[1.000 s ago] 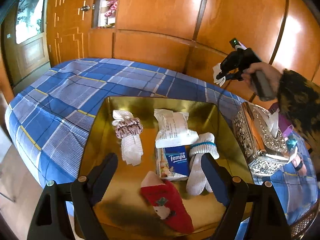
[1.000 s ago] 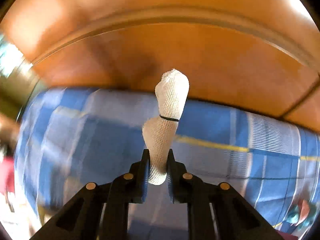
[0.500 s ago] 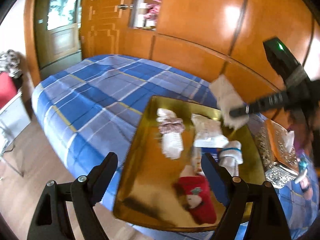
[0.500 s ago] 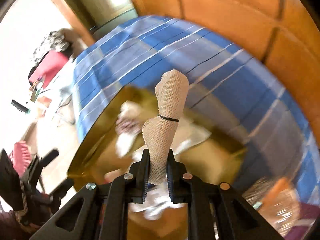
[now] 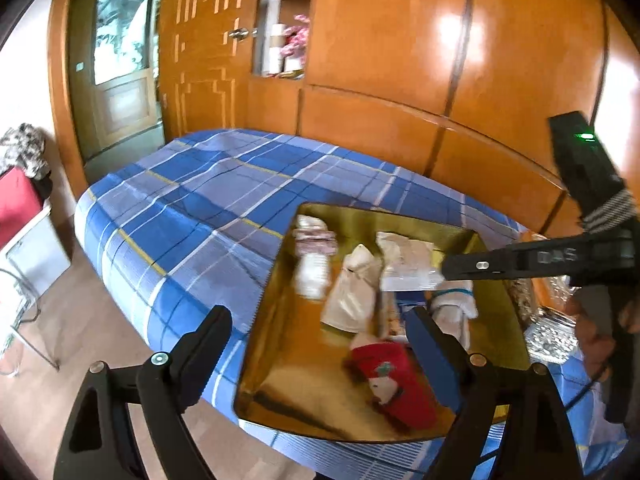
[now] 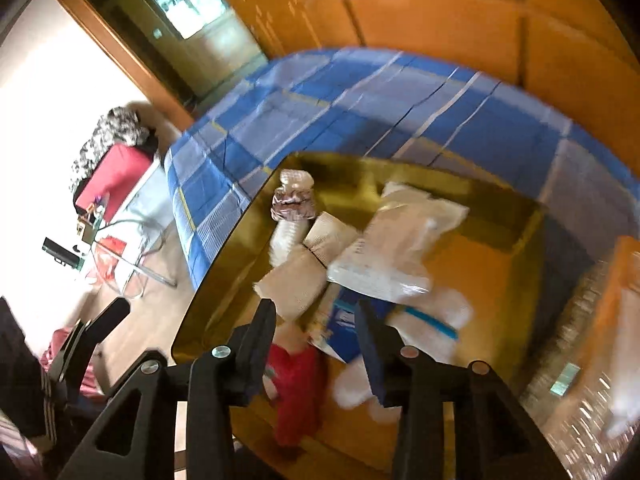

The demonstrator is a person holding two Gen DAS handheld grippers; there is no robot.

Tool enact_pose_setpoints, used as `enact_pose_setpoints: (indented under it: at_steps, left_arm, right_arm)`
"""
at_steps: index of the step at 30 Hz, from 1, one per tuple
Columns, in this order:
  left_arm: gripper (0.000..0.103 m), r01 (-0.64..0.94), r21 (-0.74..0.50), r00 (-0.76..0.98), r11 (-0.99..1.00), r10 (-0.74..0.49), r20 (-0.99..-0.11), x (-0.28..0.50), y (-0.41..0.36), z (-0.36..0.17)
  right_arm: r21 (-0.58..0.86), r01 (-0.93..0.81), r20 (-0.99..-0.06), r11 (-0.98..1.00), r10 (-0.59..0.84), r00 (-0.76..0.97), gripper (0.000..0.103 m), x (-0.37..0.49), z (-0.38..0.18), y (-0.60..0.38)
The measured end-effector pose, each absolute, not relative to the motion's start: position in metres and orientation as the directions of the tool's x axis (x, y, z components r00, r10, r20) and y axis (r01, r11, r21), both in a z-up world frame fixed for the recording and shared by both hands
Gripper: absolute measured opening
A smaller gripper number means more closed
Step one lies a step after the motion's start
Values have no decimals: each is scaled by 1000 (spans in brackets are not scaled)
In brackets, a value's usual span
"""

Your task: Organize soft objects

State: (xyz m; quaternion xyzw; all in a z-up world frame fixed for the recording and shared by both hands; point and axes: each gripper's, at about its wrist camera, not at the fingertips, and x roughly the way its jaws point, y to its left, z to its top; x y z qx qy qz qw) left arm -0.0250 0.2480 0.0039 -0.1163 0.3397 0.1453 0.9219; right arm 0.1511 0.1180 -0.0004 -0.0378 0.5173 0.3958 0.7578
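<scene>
A gold tray [image 5: 276, 320] sits on the blue plaid bed and holds several soft items. The beige mesh bundle [image 5: 354, 292] with a black band lies in the tray's middle, between a white and pink scrunchie roll [image 5: 314, 252] and a plastic packet [image 5: 408, 258]; it also shows in the right wrist view [image 6: 304, 276]. A red sock [image 5: 394, 380] and a white sock with a blue band [image 5: 454, 308] lie nearer. My right gripper [image 6: 316, 320] is open and empty just above the tray [image 6: 224, 280]. My left gripper [image 5: 320, 344] is open and empty at the tray's near edge.
An ornate silver tissue box [image 5: 548, 320] stands right of the tray. Wooden panelling [image 5: 400, 60] backs the bed. A red chair [image 5: 20, 208] and a glass table [image 6: 120, 240] stand on the floor to the left. The bed's left half [image 5: 180, 208] is bare cloth.
My right gripper has come down over the tray, opened and let go of the beige mesh bundle, which now lies in the tray. My left gripper has drifted back and left.
</scene>
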Motion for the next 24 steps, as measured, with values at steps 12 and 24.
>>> enact_pose_setpoints:
  at_steps: [12,24]
  left_arm:
    - [89,-131,-61,781,989,65,-621,-24,172,26]
    - [91,87,21,793,996,-57,-607,-19,91,44]
  right_arm:
    - [137,-597,-755,790,474,454,45,87,34,-23]
    - [144,-264,-698,954,287,656,46,91,47,-188]
